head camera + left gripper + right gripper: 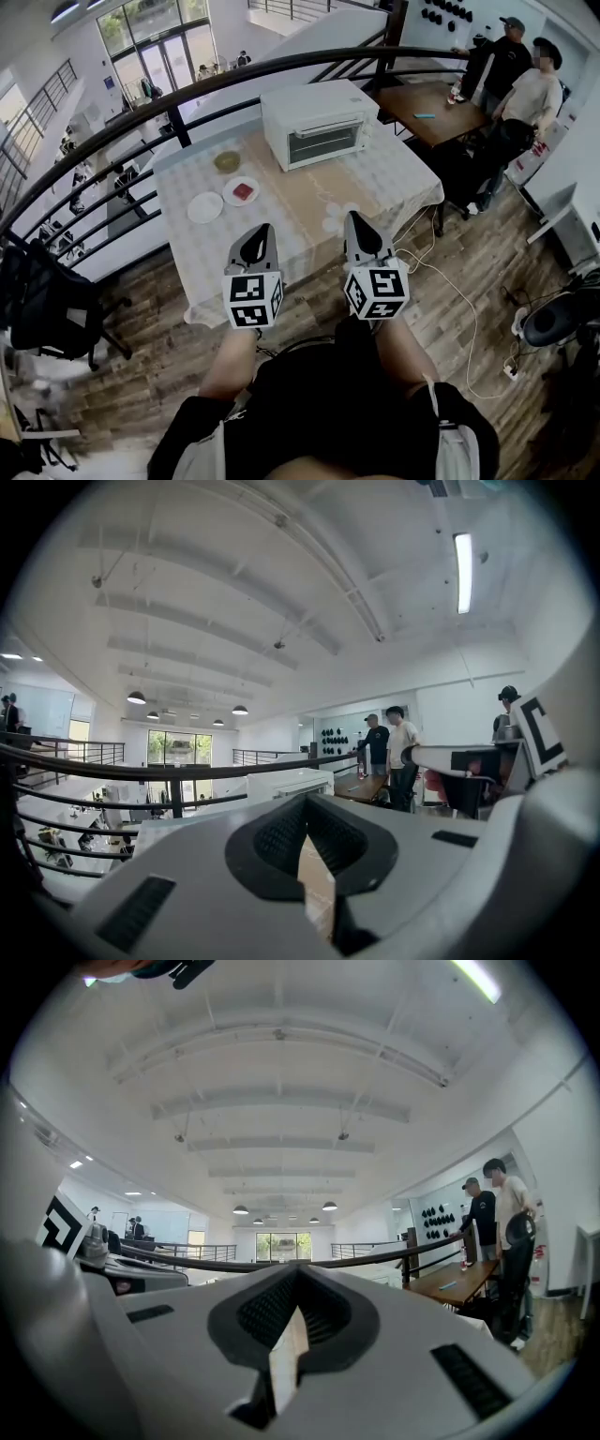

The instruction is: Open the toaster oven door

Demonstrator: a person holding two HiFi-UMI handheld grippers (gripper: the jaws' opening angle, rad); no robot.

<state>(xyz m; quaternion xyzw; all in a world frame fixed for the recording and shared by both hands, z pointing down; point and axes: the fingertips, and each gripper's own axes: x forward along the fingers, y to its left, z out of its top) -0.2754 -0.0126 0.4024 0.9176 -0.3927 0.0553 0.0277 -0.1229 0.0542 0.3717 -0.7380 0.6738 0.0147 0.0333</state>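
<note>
The white toaster oven (319,122) stands at the far side of the cloth-covered table (394,187), its glass door closed and facing me. My left gripper (261,231) hangs over the table's near edge, jaws shut with nothing in them. My right gripper (354,218) is beside it, also shut and empty. Both point toward the oven and stay well short of it. In the left gripper view the oven (291,783) shows just past the closed left gripper (305,810). In the right gripper view the right gripper (296,1309) is closed too.
A white plate (204,207), a plate with red food (242,191) and a small bowl (226,161) sit on the table's left part. A black railing (281,66) runs behind the table. Two people stand by a wooden table (436,108) at back right. Cables (459,291) cross the floor.
</note>
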